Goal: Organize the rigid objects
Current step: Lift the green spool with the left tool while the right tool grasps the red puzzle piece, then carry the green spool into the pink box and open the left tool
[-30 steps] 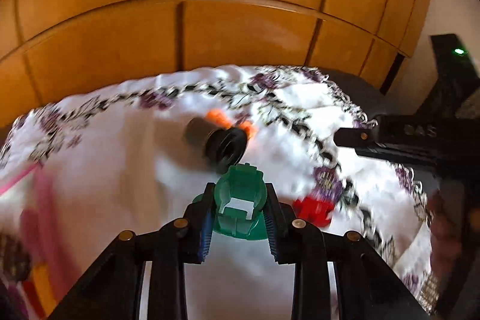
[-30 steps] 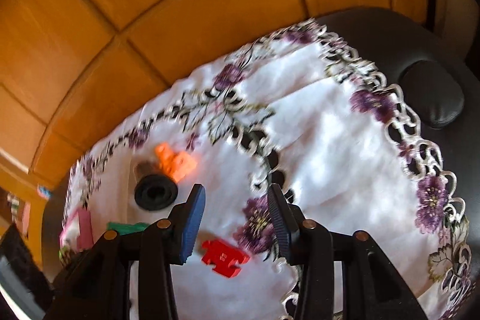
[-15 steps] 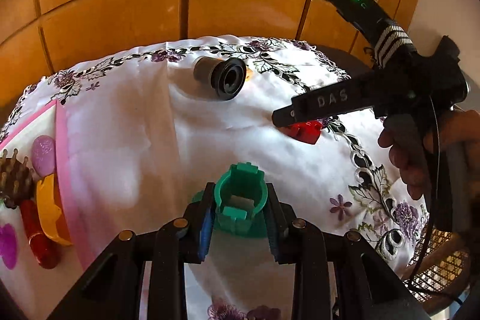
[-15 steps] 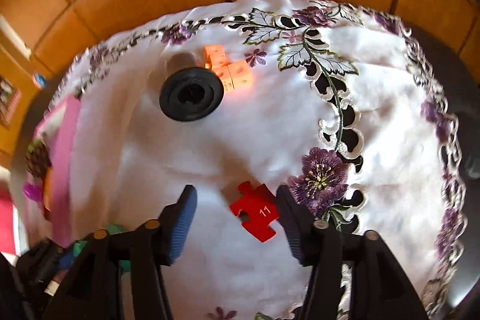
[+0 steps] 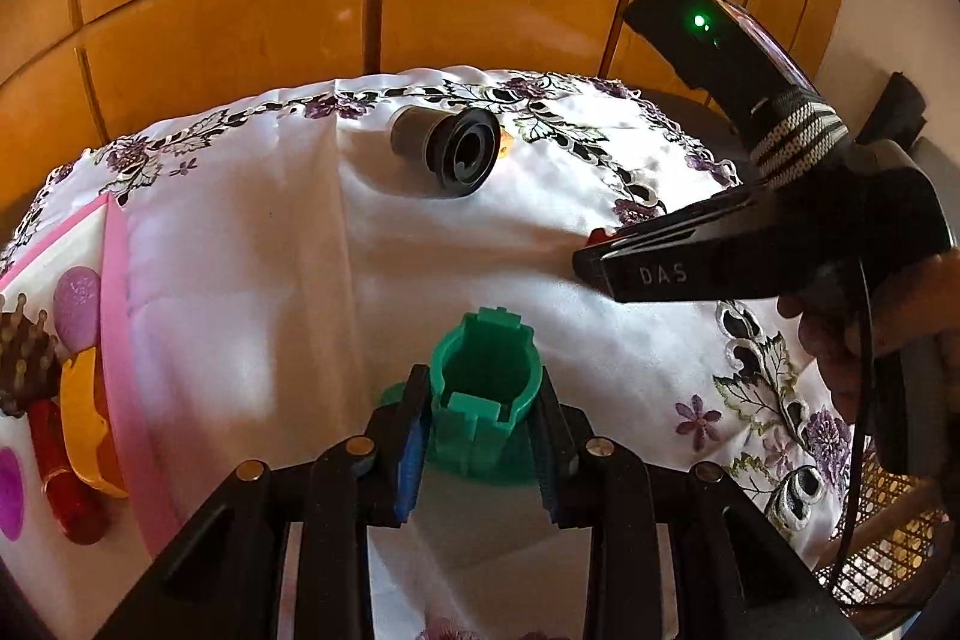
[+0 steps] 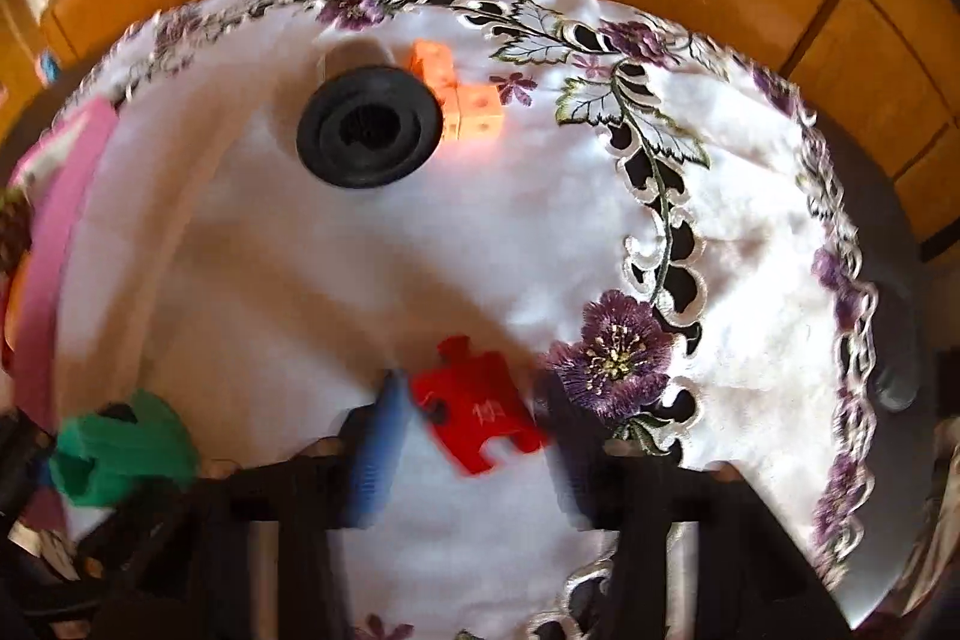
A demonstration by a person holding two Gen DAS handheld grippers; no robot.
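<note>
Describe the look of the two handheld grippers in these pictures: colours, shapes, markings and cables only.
The left gripper is a black angular frame with brass-coloured screws and blue ribbed pads on its fingers. The right gripper has the same black frame and blue pads, blurred in its own view. From the left camera its body shows white "DAS" lettering, a green light, a striped strap and a thin black cable.

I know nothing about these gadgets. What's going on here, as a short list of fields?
left tool: shut on green plastic piece
right tool: open, fingers either side of red puzzle piece
surface: white embroidered tablecloth
far end: black cylinder on its side, orange blocks beside it
left edge: pink-rimmed tray holding small items
</note>
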